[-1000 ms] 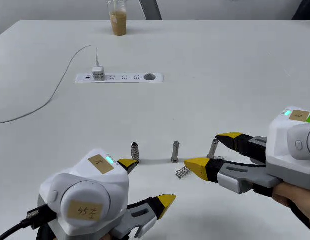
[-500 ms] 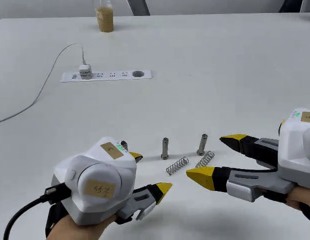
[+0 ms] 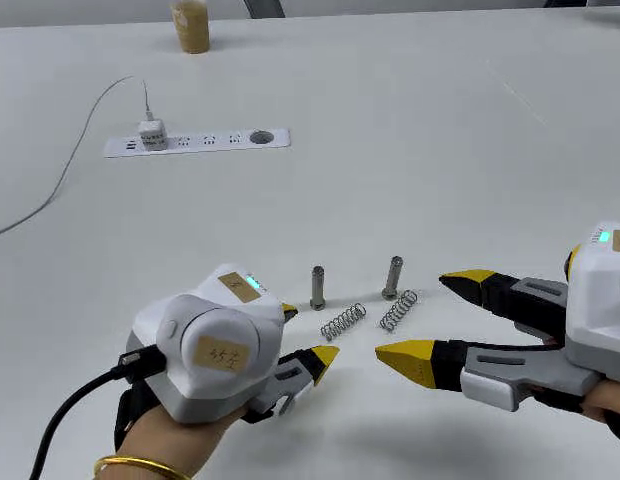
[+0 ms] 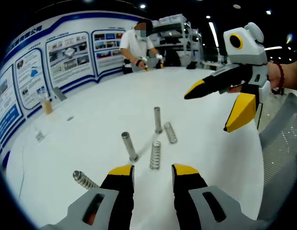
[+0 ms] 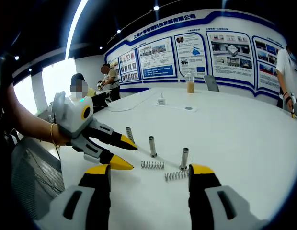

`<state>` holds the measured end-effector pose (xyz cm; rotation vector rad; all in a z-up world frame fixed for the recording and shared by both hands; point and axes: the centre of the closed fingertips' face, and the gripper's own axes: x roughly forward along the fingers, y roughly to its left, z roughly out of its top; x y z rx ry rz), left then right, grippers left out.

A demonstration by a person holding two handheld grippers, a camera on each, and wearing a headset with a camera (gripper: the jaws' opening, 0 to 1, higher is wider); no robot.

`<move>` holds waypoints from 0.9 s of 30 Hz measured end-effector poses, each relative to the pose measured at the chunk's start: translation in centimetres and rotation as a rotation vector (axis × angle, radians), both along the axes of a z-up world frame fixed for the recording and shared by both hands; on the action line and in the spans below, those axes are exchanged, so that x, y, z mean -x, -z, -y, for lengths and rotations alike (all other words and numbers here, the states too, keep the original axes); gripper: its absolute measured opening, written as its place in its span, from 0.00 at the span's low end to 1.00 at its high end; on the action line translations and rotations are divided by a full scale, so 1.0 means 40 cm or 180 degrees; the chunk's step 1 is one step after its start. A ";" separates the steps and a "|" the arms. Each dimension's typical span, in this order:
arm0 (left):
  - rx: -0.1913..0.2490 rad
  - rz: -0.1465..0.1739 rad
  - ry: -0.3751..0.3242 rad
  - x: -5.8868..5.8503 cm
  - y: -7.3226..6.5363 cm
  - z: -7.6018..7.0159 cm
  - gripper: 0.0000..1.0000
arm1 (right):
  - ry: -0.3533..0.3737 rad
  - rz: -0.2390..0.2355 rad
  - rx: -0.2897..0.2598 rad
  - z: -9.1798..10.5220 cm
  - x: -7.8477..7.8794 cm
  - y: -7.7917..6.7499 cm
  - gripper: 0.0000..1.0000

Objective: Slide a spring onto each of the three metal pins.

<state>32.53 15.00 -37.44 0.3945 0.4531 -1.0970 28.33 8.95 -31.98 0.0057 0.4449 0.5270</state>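
1. Since a second ago the right gripper [image 3: 422,315] has drawn back rightward from the middle pin [image 3: 318,287], jaws wide apart. The left spring [image 3: 344,321] and right spring [image 3: 398,310] lie loose just right of that pin. The left gripper [image 3: 308,332], jaws apart, sits left of it; its sticker's handwriting is unreadable.
2. Left gripper view: jaws apart and empty; a spring-covered pin [image 4: 84,179] lies left of the middle pin.
3. Right gripper view: jaws apart and empty; a bare pin [image 5: 184,159] stands right of the middle pin. The poster text is illegible.
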 end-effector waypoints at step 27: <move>-0.0107 -0.0153 0.0154 -0.021 0.057 0.046 0.17 | 0.0158 -0.0112 -0.0026 0.040 0.009 0.031 0.58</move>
